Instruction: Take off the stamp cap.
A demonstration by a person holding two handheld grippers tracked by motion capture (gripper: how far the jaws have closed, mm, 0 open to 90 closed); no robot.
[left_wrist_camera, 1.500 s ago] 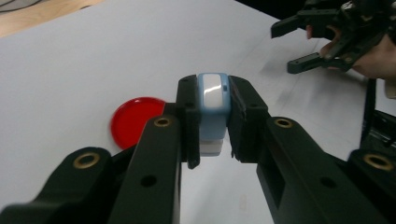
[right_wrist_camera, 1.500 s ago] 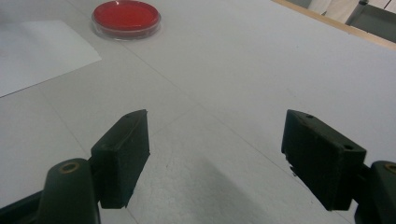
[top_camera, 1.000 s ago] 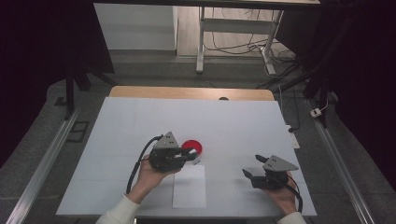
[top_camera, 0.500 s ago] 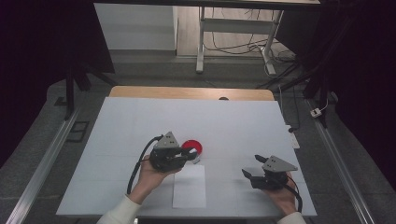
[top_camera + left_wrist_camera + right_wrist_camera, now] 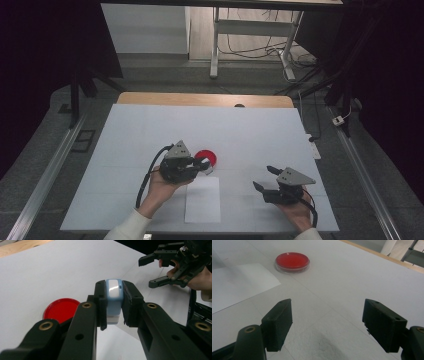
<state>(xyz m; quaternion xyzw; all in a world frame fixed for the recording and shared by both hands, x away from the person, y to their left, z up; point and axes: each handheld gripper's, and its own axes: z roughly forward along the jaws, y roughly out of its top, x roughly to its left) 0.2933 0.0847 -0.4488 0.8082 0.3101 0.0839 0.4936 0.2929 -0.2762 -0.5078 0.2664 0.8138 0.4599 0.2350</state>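
The left gripper (image 5: 113, 312) pinched a small blue-and-white stamp (image 5: 114, 300) between its jaws, holding it above the table (image 5: 150, 130), just beside the red ink pad (image 5: 206, 158) and near the far edge of the paper (image 5: 202, 200). The right gripper (image 5: 267, 179) hovered with its jaws spread wide and empty, well apart to the right. The step in hand looked like inking or stamping. To do it well, the person would keep the stamp upright, lower it squarely, press evenly without sliding, and could steady the paper with the free gripper.
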